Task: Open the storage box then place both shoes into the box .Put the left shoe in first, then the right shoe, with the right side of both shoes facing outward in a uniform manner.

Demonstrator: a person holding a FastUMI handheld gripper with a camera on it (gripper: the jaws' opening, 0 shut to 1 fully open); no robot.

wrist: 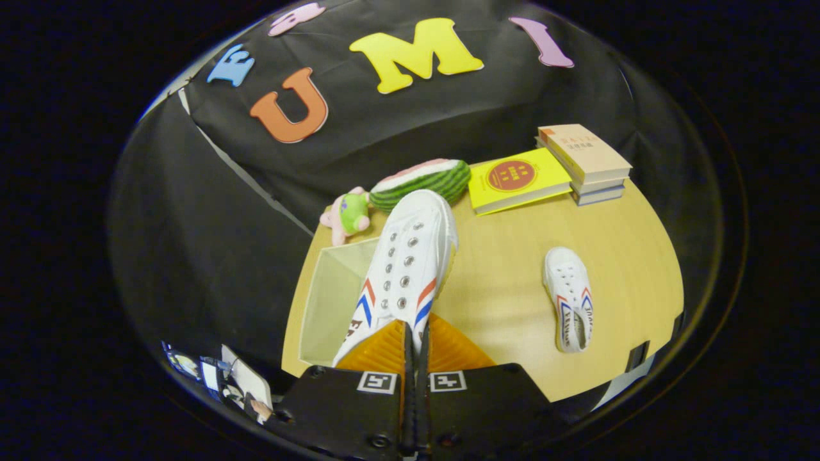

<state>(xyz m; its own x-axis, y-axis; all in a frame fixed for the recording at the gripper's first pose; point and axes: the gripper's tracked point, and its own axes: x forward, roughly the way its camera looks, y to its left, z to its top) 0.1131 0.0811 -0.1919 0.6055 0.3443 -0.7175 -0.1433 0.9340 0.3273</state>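
Gripper view: my gripper (415,333) carries one white shoe (403,269) above the open box (327,301).

Fingers nearly closed, both pinching the heel edge; the shoe's long axis runs straight ahead, toe away from me, eyelets up. The box lies just left and below, a pale, stiff-walled rectangle, lid off, so I judge a short shift left and down drops the shoe in. The other shoe (569,301) rests flat on the smooth wooden table (500,282), well to the right. Canvas uppers, metal eyelets, red-blue side stripes. Books (586,163) and plush toys (349,214) sit beyond.
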